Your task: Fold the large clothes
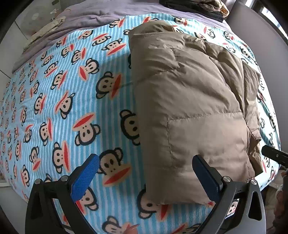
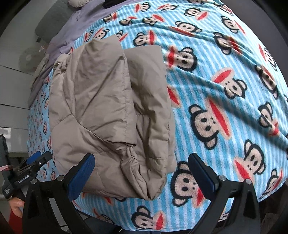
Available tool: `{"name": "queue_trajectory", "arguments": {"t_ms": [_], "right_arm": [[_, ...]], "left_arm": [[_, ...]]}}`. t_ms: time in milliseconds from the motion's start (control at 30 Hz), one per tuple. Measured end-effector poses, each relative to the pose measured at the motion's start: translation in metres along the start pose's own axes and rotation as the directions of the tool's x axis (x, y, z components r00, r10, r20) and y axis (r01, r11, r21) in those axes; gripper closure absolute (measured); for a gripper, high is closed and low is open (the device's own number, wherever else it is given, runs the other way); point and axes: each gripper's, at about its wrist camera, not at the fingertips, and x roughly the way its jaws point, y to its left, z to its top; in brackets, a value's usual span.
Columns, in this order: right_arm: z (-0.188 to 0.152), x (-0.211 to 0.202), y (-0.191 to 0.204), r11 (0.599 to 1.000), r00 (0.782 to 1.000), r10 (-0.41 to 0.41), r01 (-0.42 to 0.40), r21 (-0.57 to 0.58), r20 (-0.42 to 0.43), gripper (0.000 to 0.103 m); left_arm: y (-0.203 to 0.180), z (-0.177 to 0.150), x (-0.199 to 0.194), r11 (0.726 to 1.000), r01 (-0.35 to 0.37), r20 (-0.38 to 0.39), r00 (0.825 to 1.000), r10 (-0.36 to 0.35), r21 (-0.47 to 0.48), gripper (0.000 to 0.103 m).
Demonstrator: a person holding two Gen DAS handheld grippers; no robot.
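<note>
A tan puffer jacket (image 1: 189,100) lies folded into a long block on a blue striped monkey-print blanket (image 1: 68,100). My left gripper (image 1: 144,172) is open and empty, held above the jacket's near left corner. In the right wrist view the same jacket (image 2: 108,108) lies left of centre on the blanket (image 2: 225,100), with a sleeve cuff at its near end. My right gripper (image 2: 142,171) is open and empty above the jacket's near right corner. The right gripper's tip shows at the far right of the left wrist view (image 1: 273,154), and the left gripper shows at the left of the right wrist view (image 2: 36,162).
A purple sheet (image 1: 100,16) covers the far end of the bed. Dark folded clothes (image 1: 196,7) lie at the far edge. A white fan (image 2: 27,57) stands beyond the bed's left side. The blanket's near edge (image 2: 162,228) drops off just below my grippers.
</note>
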Motion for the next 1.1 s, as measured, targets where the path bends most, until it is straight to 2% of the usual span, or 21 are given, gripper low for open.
{"name": "queue_trajectory", "arguments": {"t_ms": [300, 367, 433, 533, 567, 633, 667, 700, 733, 800, 833, 933, 967, 1000, 1033, 1100], "right_arm": [[0.009, 0.007, -0.019, 0.998, 0.999, -0.024, 0.025, 0.050, -0.024, 0.000], [0.014, 0.008, -0.027, 0.997, 1.000, -0.005, 0.007, 0.073, -0.029, 0.000], [0.017, 0.009, -0.033, 0.996, 0.999, 0.027, -0.024, 0.091, -0.031, 0.000], [0.029, 0.011, -0.042, 0.989, 0.994, 0.108, -0.104, 0.102, -0.027, 0.000], [0.034, 0.011, -0.044, 0.986, 0.990, 0.136, -0.132, 0.096, -0.026, 0.000], [0.044, 0.017, -0.045, 0.982, 0.984, 0.174, -0.171, 0.075, -0.039, 0.000], [0.050, 0.021, -0.045, 0.983, 0.983, 0.176, -0.173, 0.062, -0.046, 0.000], [0.055, 0.024, -0.046, 0.985, 0.984, 0.171, -0.169, 0.047, -0.049, 0.000], [0.059, 0.027, -0.046, 0.985, 0.984, 0.171, -0.169, 0.035, -0.053, 0.000], [0.070, 0.038, -0.046, 0.982, 0.979, 0.191, -0.190, 0.012, -0.077, 0.000], [0.073, 0.043, -0.046, 0.979, 0.975, 0.205, -0.205, 0.008, -0.088, 0.000], [0.090, 0.065, -0.045, 0.964, 0.956, 0.264, -0.267, -0.006, -0.127, 0.000], [0.094, 0.072, -0.044, 0.957, 0.948, 0.286, -0.290, -0.006, -0.137, 0.000], [0.099, 0.081, -0.044, 0.946, 0.936, 0.320, -0.324, -0.001, -0.150, 0.000], [0.102, 0.088, -0.043, 0.937, 0.924, 0.347, -0.350, 0.008, -0.162, 0.000], [0.110, 0.105, -0.042, 0.912, 0.894, 0.407, -0.410, 0.028, -0.186, 0.000]], "left_arm": [[0.021, 0.011, 0.009, 0.995, 0.074, -0.001, 0.997, -0.074, -0.069, 0.000], [0.029, 0.016, 0.014, 0.988, 0.125, -0.006, 0.992, -0.126, -0.087, 0.000], [0.038, 0.022, 0.020, 0.969, 0.218, -0.017, 0.975, -0.222, -0.119, 0.000], [0.050, 0.031, 0.032, 0.926, 0.338, -0.020, 0.938, -0.346, -0.166, 0.000], [0.054, 0.037, 0.038, 0.900, 0.394, -0.020, 0.914, -0.405, -0.186, 0.000], [0.057, 0.044, 0.047, 0.862, 0.462, -0.018, 0.879, -0.476, -0.208, 0.000], [0.058, 0.049, 0.056, 0.828, 0.517, -0.021, 0.846, -0.533, -0.218, 0.000], [0.059, 0.052, 0.061, 0.811, 0.542, -0.024, 0.828, -0.560, -0.221, 0.000], [0.058, 0.057, 0.070, 0.786, 0.577, -0.034, 0.801, -0.598, -0.224, 0.000], [0.055, 0.064, 0.083, 0.765, 0.605, -0.047, 0.777, -0.628, -0.222, 0.000], [0.052, 0.069, 0.092, 0.749, 0.626, -0.056, 0.758, -0.650, -0.217, 0.000], [0.048, 0.079, 0.108, 0.732, 0.648, -0.060, 0.739, -0.671, -0.212, 0.000], [0.048, 0.082, 0.115, 0.718, 0.662, -0.062, 0.725, -0.686, -0.213, 0.000], [0.048, 0.084, 0.119, 0.710, 0.670, -0.062, 0.717, -0.695, -0.215, 0.000], [0.048, 0.086, 0.127, 0.693, 0.687, -0.064, 0.699, -0.713, -0.220, 0.000], [0.047, 0.087, 0.137, 0.671, 0.706, -0.068, 0.675, -0.734, -0.227, 0.000]]}}
